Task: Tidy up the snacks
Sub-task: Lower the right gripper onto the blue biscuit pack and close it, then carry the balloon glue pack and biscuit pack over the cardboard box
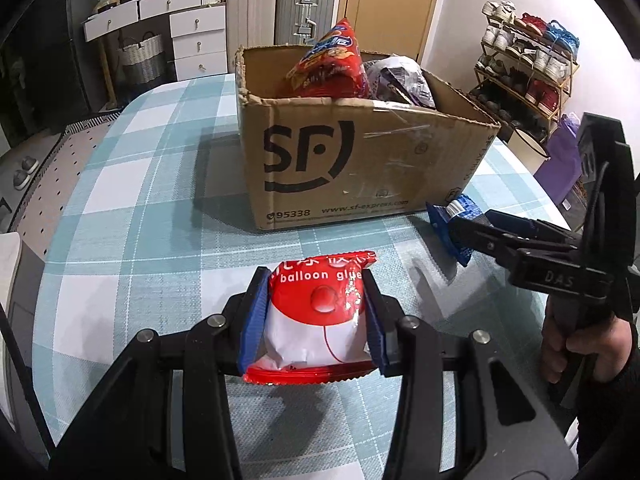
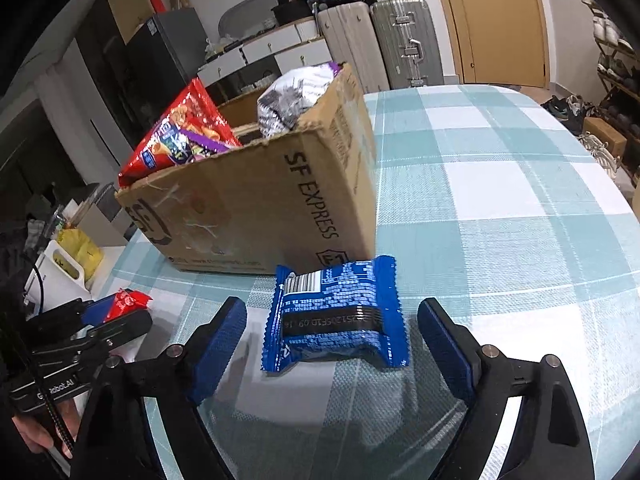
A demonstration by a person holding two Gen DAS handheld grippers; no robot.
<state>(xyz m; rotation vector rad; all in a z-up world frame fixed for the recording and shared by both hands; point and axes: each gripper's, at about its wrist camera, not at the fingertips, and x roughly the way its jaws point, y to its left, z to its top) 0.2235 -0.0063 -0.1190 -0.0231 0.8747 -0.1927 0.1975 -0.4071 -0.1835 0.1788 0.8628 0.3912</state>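
My left gripper (image 1: pixel 316 300) is shut on a red and white "balloon glue" snack packet (image 1: pixel 320 320), held just above the checked tablecloth. My right gripper (image 2: pixel 332 332) is open, its jaws on either side of a blue snack packet (image 2: pixel 336 316) that lies flat on the table; neither pad touches it. The right gripper (image 1: pixel 464 236) and blue packet (image 1: pixel 460 208) also show in the left wrist view. An open SF cardboard box (image 1: pixel 360 160) stands behind both, holding a red chip bag (image 1: pixel 332 60) and a silver-purple bag (image 1: pixel 400 76). It also shows in the right wrist view (image 2: pixel 272 200).
The table (image 2: pixel 500 200) has a blue and white checked cloth. Suitcases (image 1: pixel 304 12), white drawers (image 1: pixel 196 36) and a door stand behind it. A shoe rack (image 1: pixel 528 68) and purple bag (image 1: pixel 560 164) are at the right. A white bin with yellow bags (image 2: pixel 76 260) sits left of the table.
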